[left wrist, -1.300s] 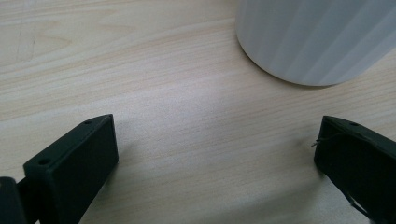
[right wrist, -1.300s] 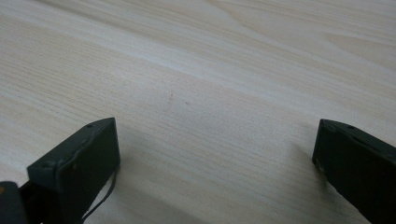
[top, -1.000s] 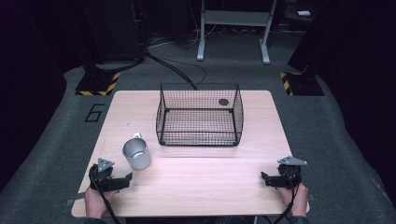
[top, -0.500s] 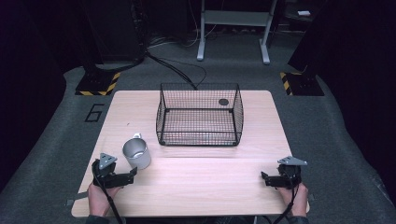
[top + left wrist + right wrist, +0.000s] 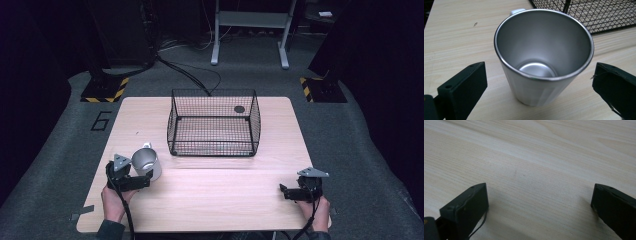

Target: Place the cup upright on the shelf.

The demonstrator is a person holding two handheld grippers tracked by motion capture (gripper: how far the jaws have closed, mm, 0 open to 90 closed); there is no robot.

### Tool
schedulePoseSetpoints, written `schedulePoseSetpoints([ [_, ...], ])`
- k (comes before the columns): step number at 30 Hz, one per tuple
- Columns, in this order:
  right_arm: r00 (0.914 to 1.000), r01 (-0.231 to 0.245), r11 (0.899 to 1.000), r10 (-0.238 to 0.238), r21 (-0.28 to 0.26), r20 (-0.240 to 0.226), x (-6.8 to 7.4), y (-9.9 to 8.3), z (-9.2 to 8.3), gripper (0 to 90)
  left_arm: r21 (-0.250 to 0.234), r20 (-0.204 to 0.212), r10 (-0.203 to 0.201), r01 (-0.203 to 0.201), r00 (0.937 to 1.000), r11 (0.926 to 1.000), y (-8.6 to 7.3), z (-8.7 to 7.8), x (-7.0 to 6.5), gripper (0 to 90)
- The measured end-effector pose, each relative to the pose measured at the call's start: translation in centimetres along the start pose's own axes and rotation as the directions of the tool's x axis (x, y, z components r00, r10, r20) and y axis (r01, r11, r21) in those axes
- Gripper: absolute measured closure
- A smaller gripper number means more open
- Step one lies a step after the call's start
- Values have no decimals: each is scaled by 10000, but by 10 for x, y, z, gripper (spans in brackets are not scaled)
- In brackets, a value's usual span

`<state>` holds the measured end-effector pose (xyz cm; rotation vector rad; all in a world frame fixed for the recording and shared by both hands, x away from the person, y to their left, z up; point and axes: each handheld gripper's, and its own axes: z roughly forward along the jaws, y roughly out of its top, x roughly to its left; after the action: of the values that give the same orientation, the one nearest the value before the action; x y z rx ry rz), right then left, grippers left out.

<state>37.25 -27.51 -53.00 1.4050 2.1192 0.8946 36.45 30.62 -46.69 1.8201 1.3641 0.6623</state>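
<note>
Since 1.0 s earlier the left tool [image 5: 142, 176] had moved forward to the cup, while the right tool [image 5: 286, 192] had stayed put. The pale wood-grain counter [image 5: 225, 195] carried a black wire-mesh basket [image 5: 214, 122], rectangular and open-topped. Near the basket's front-left corner stood the smooth metal cup [image 5: 541, 60], upright and tapered, between the left tool's wide jaws, untouched. The right tool's jaws gaped wide over bare wood.
</note>
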Motion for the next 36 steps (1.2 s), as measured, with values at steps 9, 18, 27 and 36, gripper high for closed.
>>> schedulePoseSetpoints([
  [9, 9999, -128, 9999, 128, -2, 18, 1, 0, 0, 12, -24, -101, 2, -3, 9999, 10000, 9, 12, -2, 1],
  [18, 9999, -115, 9999, 115, 8, 21, 0, 0, 0, 15, 95, -219, 50, -48, 9997, 9999, 13, 20, -4, 24],
  [27, 9999, -116, 9999, 116, 8, 21, 0, 0, 0, 15, -42, -534, 13, -16, 9986, 10000, 13, 26, -9, 56],
  [36, 9999, -99, 10000, 99, -9, 28, 0, 0, 0, 18, -197, -470, 61, -70, 9989, 9998, 11, 26, -8, 68],
])
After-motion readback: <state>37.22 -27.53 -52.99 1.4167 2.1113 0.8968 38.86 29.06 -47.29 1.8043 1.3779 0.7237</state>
